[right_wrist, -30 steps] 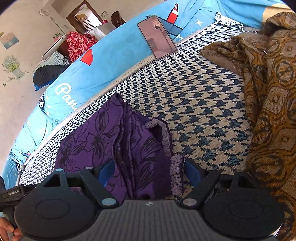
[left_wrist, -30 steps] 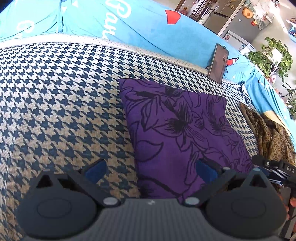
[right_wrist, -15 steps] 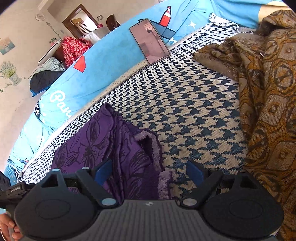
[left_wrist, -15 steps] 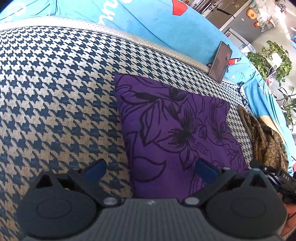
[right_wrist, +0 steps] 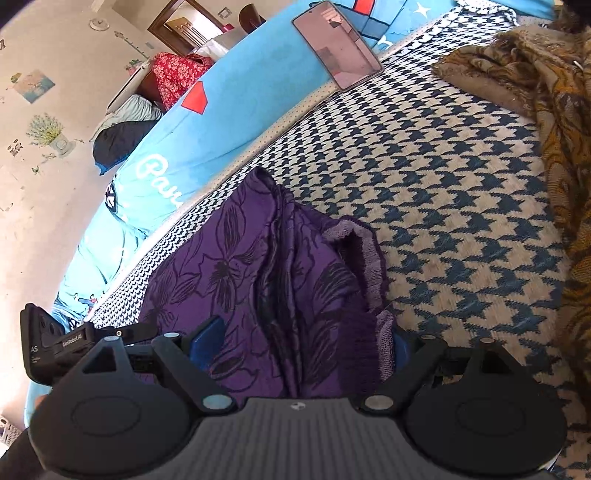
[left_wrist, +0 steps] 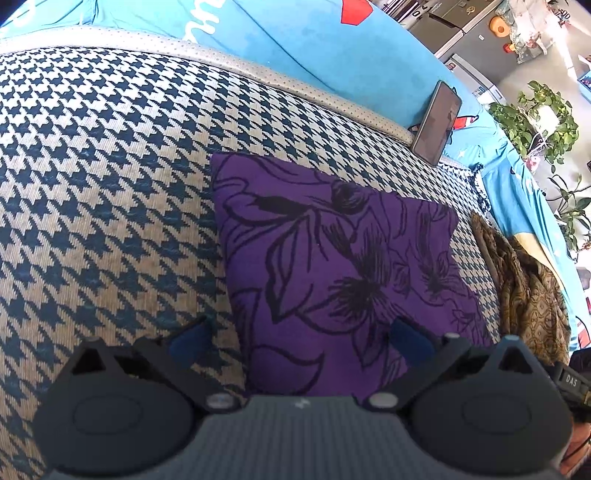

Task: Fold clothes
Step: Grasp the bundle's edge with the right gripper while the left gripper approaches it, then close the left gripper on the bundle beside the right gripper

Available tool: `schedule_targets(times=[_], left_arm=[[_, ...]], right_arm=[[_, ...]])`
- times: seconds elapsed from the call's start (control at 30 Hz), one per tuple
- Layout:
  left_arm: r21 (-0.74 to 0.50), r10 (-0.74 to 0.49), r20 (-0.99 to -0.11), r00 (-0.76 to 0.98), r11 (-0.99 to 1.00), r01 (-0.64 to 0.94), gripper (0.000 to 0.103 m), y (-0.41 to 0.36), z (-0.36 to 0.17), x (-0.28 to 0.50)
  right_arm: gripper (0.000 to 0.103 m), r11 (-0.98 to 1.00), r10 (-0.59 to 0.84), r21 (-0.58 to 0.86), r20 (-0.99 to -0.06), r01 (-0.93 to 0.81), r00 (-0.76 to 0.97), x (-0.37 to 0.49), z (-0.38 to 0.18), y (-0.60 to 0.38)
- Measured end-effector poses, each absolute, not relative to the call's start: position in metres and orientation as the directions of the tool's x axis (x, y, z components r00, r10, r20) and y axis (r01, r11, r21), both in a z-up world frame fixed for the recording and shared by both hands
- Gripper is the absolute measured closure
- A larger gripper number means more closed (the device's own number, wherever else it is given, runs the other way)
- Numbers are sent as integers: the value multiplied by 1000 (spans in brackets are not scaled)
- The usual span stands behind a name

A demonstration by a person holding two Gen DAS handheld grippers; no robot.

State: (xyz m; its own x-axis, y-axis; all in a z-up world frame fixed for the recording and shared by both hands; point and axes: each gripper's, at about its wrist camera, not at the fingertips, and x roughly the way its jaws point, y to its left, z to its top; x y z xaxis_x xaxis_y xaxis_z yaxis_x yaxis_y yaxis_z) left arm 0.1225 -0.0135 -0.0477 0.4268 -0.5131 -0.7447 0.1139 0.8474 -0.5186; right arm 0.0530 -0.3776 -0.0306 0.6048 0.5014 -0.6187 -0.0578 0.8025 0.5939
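A houndstooth-covered sofa seat (left_wrist: 110, 177) in navy and cream filled the room's foreground. Behind it ran a bright blue printed backrest cover (left_wrist: 295, 48), with a phone (left_wrist: 437, 122) leaning against it. Beyond the backrest stood a grey refrigerator (left_wrist: 454, 33) and leafy potted plants (left_wrist: 539, 118). Past the sofa's other end, a beige wall with flower stickers (right_wrist: 46, 133) met a wooden doorway (right_wrist: 184, 26). Daylight was strong.

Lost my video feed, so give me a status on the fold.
Left gripper and right gripper open, holding nothing. Purple floral garment folded on houndstooth cover, side edge bunched. Phone and brown cloth lie clear.
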Motion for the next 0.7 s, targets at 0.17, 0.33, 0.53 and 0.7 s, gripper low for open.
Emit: schedule_targets(times=[0.17, 0.33, 0.53, 0.7], left_arm=[[-508, -514, -744, 426, 850, 139, 0, -21, -49, 126], [-486, -517, -748, 417, 854, 186, 0, -34, -48, 131], [-453, -506, -749, 428, 862, 228, 0, -45, -48, 127], [-394, -475, -756, 450, 880, 267, 1, -56, -45, 121]], right_arm=[[15, 807, 520, 581, -612, -108, 596, 60, -31, -365], [16, 814, 538, 555, -607, -173, 585, 65, -31, -345], [25, 817, 544, 535, -594, -213, 593, 71, -33, -328], [45, 820, 542, 526, -588, -225, 601, 75, -34, -318]])
